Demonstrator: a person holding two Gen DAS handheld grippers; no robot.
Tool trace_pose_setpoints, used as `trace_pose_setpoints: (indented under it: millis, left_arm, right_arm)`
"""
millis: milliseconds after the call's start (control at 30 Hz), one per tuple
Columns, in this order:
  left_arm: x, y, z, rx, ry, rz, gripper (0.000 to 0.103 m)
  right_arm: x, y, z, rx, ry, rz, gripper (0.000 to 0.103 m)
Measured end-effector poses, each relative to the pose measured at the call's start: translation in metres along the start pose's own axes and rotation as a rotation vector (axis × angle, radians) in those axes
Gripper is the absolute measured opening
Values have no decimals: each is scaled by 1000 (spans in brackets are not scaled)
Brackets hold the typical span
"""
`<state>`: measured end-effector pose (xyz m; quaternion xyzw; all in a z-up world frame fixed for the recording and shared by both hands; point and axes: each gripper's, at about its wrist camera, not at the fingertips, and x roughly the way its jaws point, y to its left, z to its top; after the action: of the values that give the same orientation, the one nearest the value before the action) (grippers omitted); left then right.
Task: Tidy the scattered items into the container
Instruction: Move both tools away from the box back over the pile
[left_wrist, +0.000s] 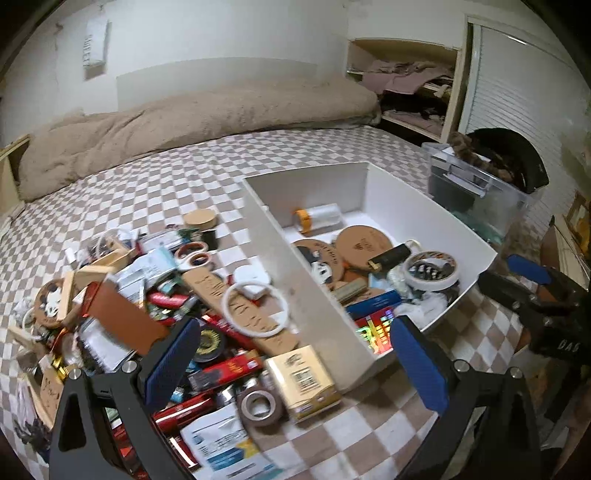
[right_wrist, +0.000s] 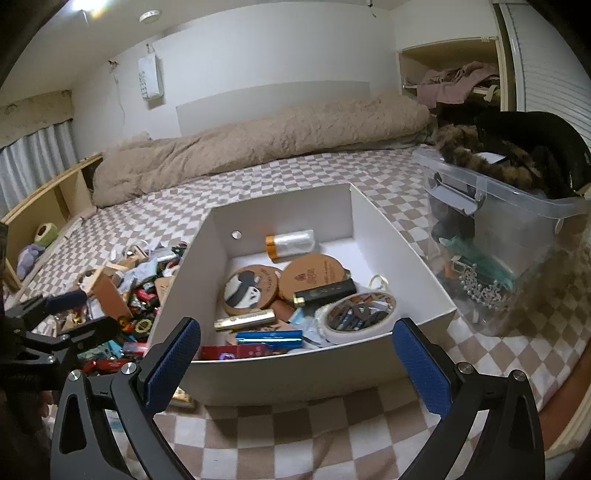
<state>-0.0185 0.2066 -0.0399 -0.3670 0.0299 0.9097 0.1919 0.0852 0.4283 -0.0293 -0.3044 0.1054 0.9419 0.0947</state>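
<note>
White box (right_wrist: 424, 291) sits on the checkered bed (right_wrist: 295, 170), open top, partly filled. Inside: 2 round cork coasters (right_wrist: 314, 277), a roll of white tape (right_wrist: 358, 314) by the near wall, a black tube (right_wrist: 325, 291), a gold tube (right_wrist: 245, 319), a blue bar (right_wrist: 269, 336), a clear roll with an orange end (right_wrist: 290, 243) toward the far wall.

Loose pile (left_wrist: 166, 295) lies on the bed just beside the box's left wall: a white ring (left_wrist: 256, 310) on a long cork strip (left_wrist: 236, 306), a cream carton (left_wrist: 303, 380) touching the box's near corner, a brown tape roll (left_wrist: 260, 406), red tubes, paper packets, wood pieces.

Left gripper (left_wrist: 295, 369) hovers over the near edge of the pile, fingers spread wide, nothing between them. Right gripper (right_wrist: 295, 369) hangs in front of the box's near wall, fingers spread to full width, empty.

Clear plastic bin (right_wrist: 517, 229) stands to the right of the box, holding dark and furry things. Beige duvet (right_wrist: 258, 136) is bunched along the far wall.
</note>
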Motion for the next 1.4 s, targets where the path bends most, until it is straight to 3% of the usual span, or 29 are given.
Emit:
trace_pose_setpoints:
  millis: [500,867,1167,1400]
  left_arm:
    - [-49,78,-37,-64,-83,94,103]
    - [-63,117,-90,-124,-54,129,103]
    - [-60,156,-134,-203,7,212,103]
    - [-52,174,-161,-224,66,254,103]
  right_arm:
    - [-5,50,-24,-26,-52,89,103]
    - [-10,93,-58,-82,-81,138,103]
    - [10,127,-86,-162,-18,163,103]
    - [33,153,-114,-240,82,192,103]
